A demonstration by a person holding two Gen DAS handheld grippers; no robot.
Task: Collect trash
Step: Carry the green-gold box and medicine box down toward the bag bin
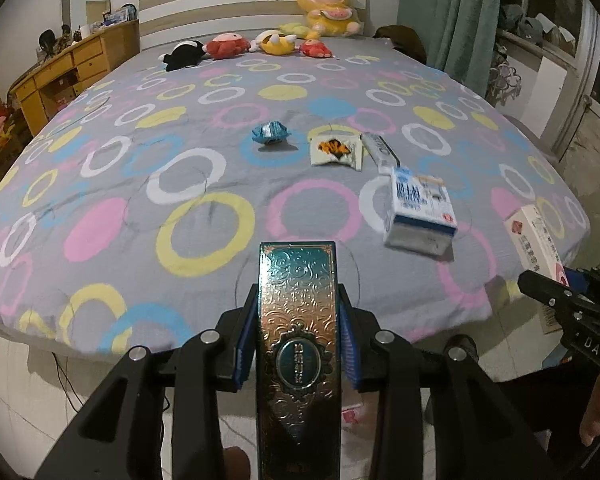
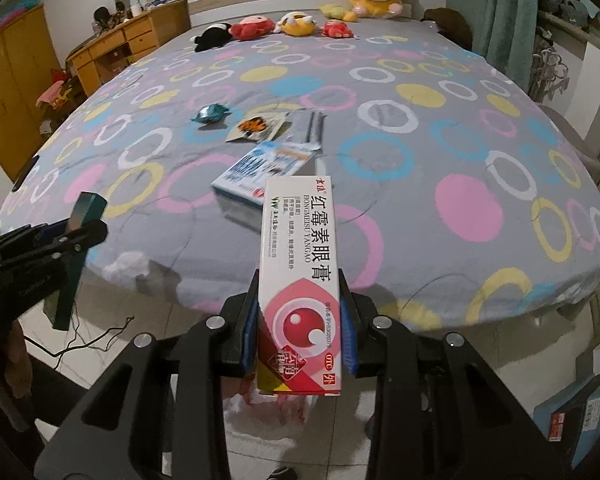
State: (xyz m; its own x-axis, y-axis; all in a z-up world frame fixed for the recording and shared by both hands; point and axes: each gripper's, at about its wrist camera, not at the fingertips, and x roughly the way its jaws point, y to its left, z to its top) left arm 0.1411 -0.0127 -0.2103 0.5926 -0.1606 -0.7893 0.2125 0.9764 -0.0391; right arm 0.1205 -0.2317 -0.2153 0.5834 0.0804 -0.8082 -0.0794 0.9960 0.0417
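My left gripper (image 1: 298, 336) is shut on a long teal and bronze embossed box (image 1: 298, 320), held off the foot of the bed. My right gripper (image 2: 300, 320) is shut on a white and red ointment box (image 2: 300, 264). Each shows in the other's view: the right gripper (image 1: 556, 292) and the left gripper (image 2: 72, 240). On the bedspread lie a blue and white carton (image 1: 420, 208), a crumpled blue wrapper (image 1: 270, 134), a white packet with orange print (image 1: 336, 148) and a flat grey box (image 1: 380, 152).
Several plush toys (image 1: 260, 42) sit by the headboard. A wooden desk (image 1: 68, 68) stands left of the bed, a green curtain (image 1: 460, 12) to the right. The bed's edge (image 1: 220, 344) is just ahead, tiled floor below with a black cable (image 2: 84, 340).
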